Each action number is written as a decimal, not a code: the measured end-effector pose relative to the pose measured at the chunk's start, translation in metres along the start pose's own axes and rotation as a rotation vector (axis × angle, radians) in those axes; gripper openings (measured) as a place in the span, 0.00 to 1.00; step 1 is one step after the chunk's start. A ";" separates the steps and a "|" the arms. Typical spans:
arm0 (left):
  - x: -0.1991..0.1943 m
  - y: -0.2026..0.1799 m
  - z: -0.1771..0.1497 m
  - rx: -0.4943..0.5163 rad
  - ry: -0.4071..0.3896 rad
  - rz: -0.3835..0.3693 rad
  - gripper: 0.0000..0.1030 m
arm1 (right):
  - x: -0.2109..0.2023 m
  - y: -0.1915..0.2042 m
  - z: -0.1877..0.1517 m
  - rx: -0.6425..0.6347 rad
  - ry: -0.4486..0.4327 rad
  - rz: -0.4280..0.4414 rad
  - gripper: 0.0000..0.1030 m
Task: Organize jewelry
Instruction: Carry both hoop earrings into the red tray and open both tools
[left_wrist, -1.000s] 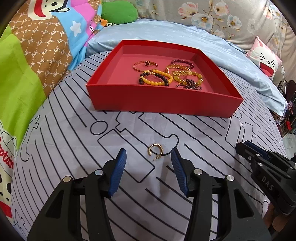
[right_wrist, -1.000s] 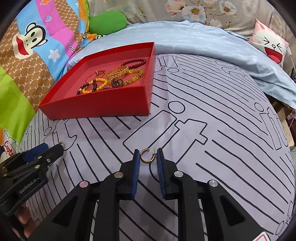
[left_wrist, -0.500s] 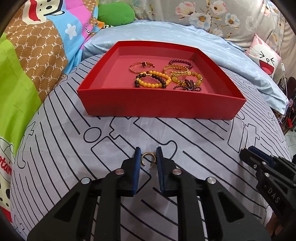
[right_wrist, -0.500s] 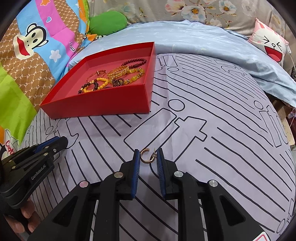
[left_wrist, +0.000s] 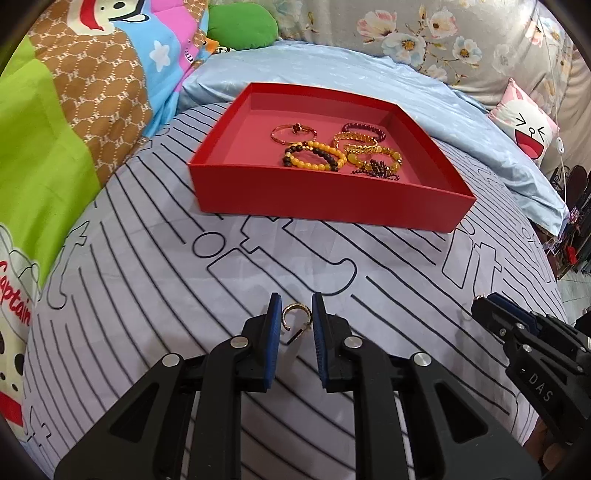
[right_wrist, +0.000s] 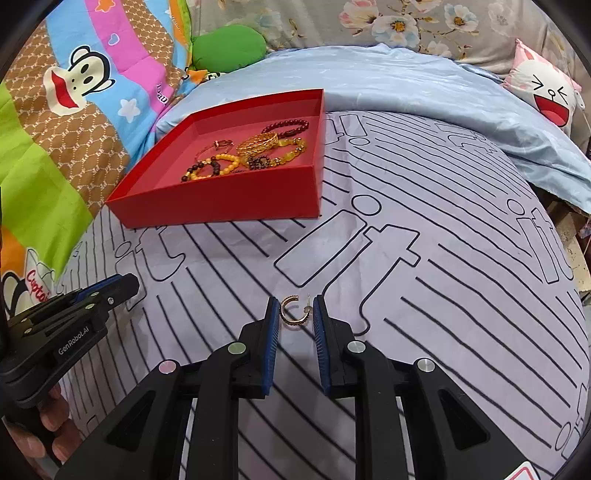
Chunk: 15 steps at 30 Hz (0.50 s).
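1. The left gripper (left_wrist: 294, 314) has its jaws closed on a small gold hoop earring (left_wrist: 293, 320); the hoop sits pinched between the blue pads, its post pointing down toward the bed sheet (left_wrist: 147, 288); it looks just clear of the cloth, though that is hard to tell.
2. The right gripper (right_wrist: 295, 312) likewise has its jaws clamped on a second gold hoop earring (right_wrist: 293, 313), an open C with a thin post sticking up at one end.
3. Each earring is probably very light and stiff; thin metal, smooth and rounded, so liable to twist or squirt out from flat pads if the squeeze is uneven.
4. The post is the weak part and may bend; better to hold across the thicker curve of the hoop, as both pairs of pads seem to do now.
5. The red tray (left_wrist: 332, 206) lies farther up the bed, well apart from both grippers; beaded bracelets (left_wrist: 314, 157) and gold ones are heaped in its right half, leaving its left half bare for the earrings.
6. A drop onto the soft sheet should not harm them; such small pieces could hide in a fold.
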<state>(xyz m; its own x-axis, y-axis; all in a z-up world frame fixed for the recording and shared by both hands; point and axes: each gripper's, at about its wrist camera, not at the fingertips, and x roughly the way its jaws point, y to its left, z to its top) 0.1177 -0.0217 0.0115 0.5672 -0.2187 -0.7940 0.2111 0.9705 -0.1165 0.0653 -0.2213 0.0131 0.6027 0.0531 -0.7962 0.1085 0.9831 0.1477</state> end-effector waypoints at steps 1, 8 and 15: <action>-0.002 0.002 -0.001 -0.004 -0.001 -0.001 0.16 | -0.001 0.001 -0.001 -0.002 0.000 0.002 0.17; -0.019 0.008 -0.007 -0.009 -0.007 -0.005 0.16 | -0.013 0.009 -0.008 -0.011 -0.003 0.026 0.17; -0.032 0.005 -0.007 -0.009 -0.017 -0.020 0.16 | -0.029 0.017 -0.004 -0.024 -0.036 0.047 0.17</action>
<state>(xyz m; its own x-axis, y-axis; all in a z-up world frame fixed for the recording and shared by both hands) 0.0947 -0.0089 0.0324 0.5761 -0.2399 -0.7814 0.2159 0.9667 -0.1376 0.0466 -0.2054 0.0361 0.6344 0.0931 -0.7673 0.0612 0.9835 0.1700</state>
